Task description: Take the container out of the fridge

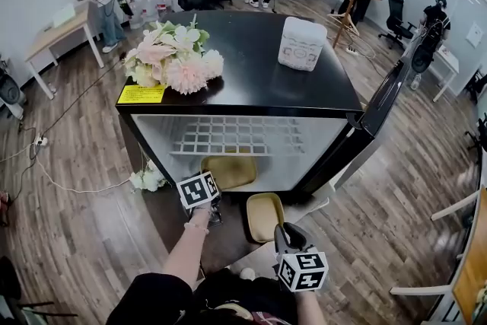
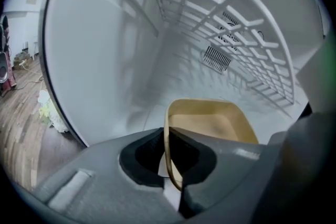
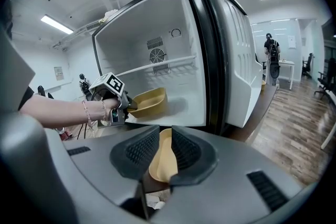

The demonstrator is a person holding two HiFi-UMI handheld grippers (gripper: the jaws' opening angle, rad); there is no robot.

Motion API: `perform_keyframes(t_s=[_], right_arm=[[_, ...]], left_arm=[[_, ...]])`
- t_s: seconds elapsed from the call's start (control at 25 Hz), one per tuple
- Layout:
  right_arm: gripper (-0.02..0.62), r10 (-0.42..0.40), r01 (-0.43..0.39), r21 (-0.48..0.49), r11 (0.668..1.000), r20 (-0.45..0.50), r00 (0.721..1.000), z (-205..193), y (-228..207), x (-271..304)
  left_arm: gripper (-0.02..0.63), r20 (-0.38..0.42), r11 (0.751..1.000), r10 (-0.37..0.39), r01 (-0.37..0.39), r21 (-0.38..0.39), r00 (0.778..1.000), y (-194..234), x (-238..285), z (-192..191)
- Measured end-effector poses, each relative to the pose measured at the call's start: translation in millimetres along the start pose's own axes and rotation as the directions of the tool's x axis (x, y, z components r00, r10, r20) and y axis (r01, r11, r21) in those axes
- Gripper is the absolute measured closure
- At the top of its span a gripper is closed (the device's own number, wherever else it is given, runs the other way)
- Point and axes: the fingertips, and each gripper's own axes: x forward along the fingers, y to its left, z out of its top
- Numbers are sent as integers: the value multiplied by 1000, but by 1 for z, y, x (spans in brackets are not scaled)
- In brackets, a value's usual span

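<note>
The black fridge (image 1: 251, 84) fills the middle of the head view, its door (image 1: 380, 106) swung open toward the right edge of the frame. The tan container (image 1: 228, 170) sits low in the white interior, at the centre of that view, below the white wire shelf (image 1: 236, 137) and near the front opening. The left gripper (image 1: 207, 185), just below the container in the frame, is closed on the container's near rim. In the left gripper view the thin tan wall (image 2: 210, 118) runs straight between the two dark pads (image 2: 144, 157), which are pinched together on it. The right gripper view shows the same hold from the side, at left of centre (image 3: 127, 105).

The right gripper (image 1: 280, 232) is at the lower centre of the head view, outside the fridge, clamped on a shallow tan piece (image 1: 265, 215). That piece stands edge-on between its pads (image 3: 164, 152). Whether it is a lid or a second dish cannot be told.

On the fridge's top, a bunch of pale flowers (image 1: 173, 57) lies at upper left and a white box (image 1: 302, 43) at upper right.
</note>
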Motion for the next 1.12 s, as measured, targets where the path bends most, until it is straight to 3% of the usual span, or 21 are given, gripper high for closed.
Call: perform_keyframes(t_s=[0.32,0.8,1.12], right_arm=[[546,36,-35,-27,999,48,998,5,13,-6],[584,55,-47,-60,997,140,989,10,25,-14],[586,55,-44,-84,995,131,990,1,33,-19]], left_arm=[[594,39,999,-29,31,-36,999,5,-33,0],[597,69,999,-19,21,-28,997,19,-82,-23],[597,67,1000,-6,8,-29,998,31,-106,-40]])
